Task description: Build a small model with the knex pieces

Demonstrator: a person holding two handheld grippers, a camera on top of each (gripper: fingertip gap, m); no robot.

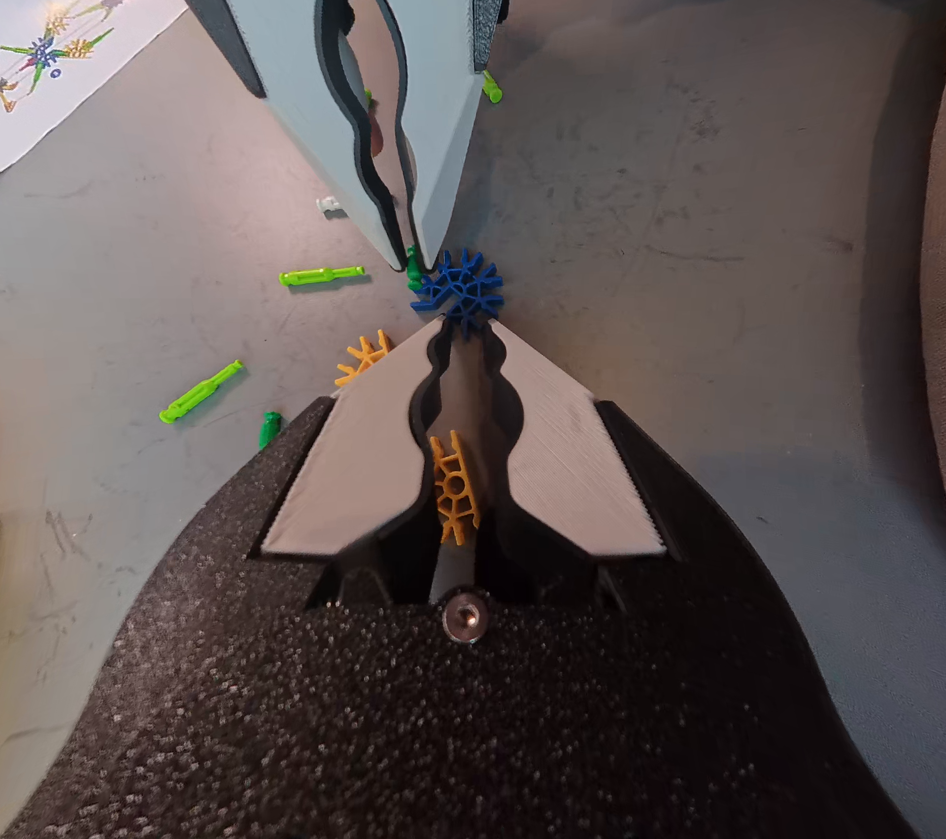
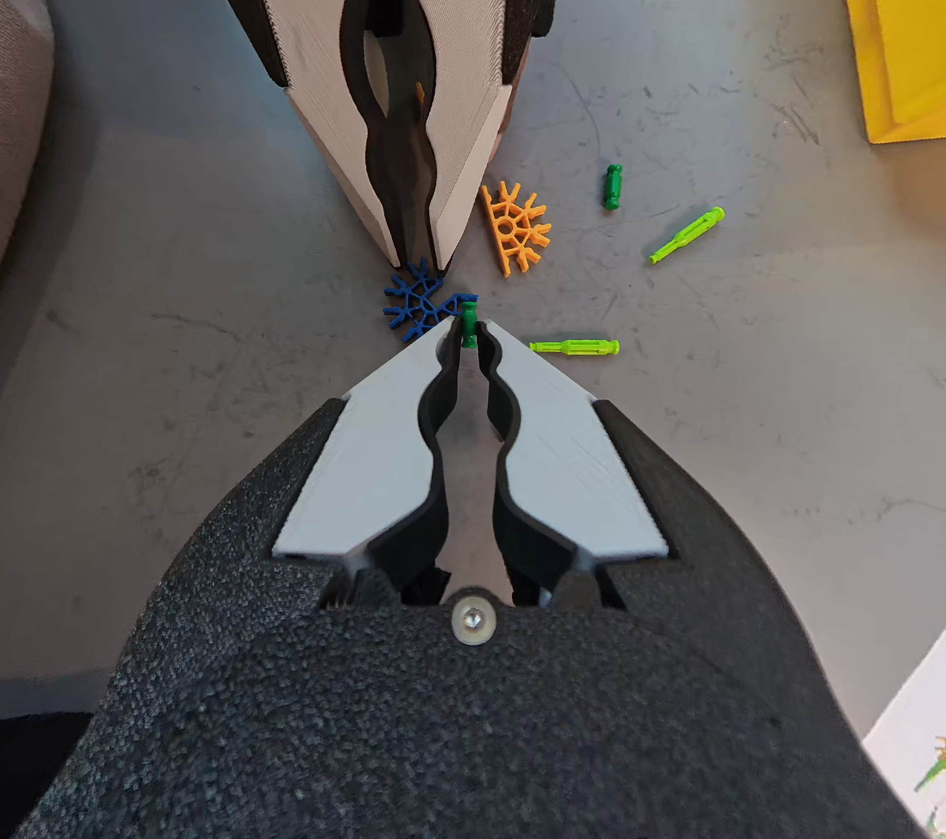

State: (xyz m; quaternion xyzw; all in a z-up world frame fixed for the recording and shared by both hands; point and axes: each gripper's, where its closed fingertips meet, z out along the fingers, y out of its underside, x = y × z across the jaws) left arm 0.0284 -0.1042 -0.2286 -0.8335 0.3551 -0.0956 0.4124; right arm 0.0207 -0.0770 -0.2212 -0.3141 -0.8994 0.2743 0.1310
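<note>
Spiky blue plastic connector (image 1: 460, 291) between left gripper's (image 1: 467, 325) ribbed grey fingers (image 1: 542, 404)

My left fingers (image 1: 379, 456) cover most of an orange connector (image 1: 453, 489) and half of another (image 1: 364, 356). My right gripper (image 1: 412, 264) hides all but the tips of a green rod (image 1: 491, 87) and a white piece (image 1: 327, 206). The sheet (image 1: 61, 20) and yellow bin (image 2: 896, 15) run off the edges.

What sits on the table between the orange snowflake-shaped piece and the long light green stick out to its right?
In the right wrist view, a short dark green peg lies between the orange piece and the light green stick; otherwise bare grey table.
</note>
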